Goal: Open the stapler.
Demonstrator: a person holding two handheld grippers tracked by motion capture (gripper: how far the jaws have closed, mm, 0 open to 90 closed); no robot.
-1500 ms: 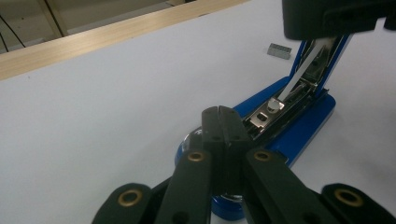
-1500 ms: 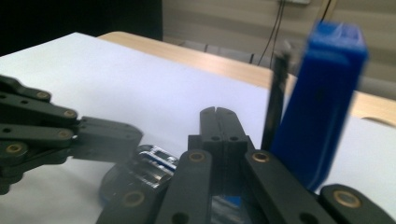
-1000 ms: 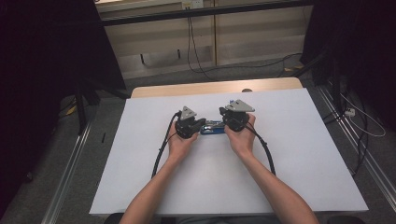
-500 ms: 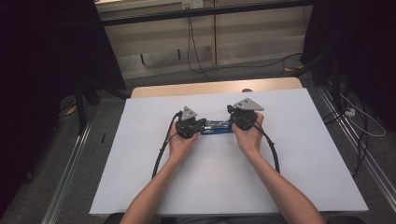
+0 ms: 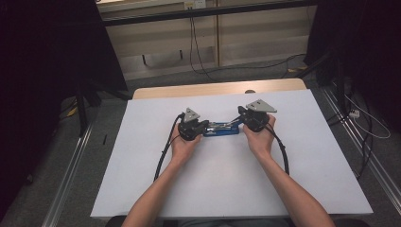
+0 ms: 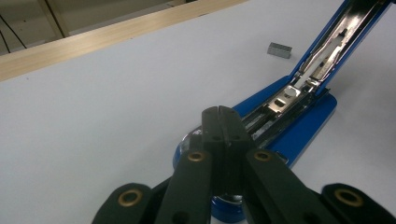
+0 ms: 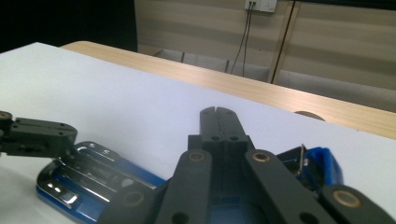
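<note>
Stapler (image 5: 220,129): blue body, shiny silver metal inside. Staple block (image 6: 279,50): grey. Table cover (image 5: 227,184): plain white; table edge (image 5: 217,88): light wood grain. Left gripper (image 5: 204,126), right gripper (image 5: 239,120): black jaws, brass-coloured pins, grey 3-cornered plates, black cables. Floor (image 5: 94,156): dark grey.

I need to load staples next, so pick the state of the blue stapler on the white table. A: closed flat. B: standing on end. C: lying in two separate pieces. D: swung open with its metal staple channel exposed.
D: the left gripper view shows the blue stapler with its top arm raised away from the base and the metal staple channel bare.
</note>
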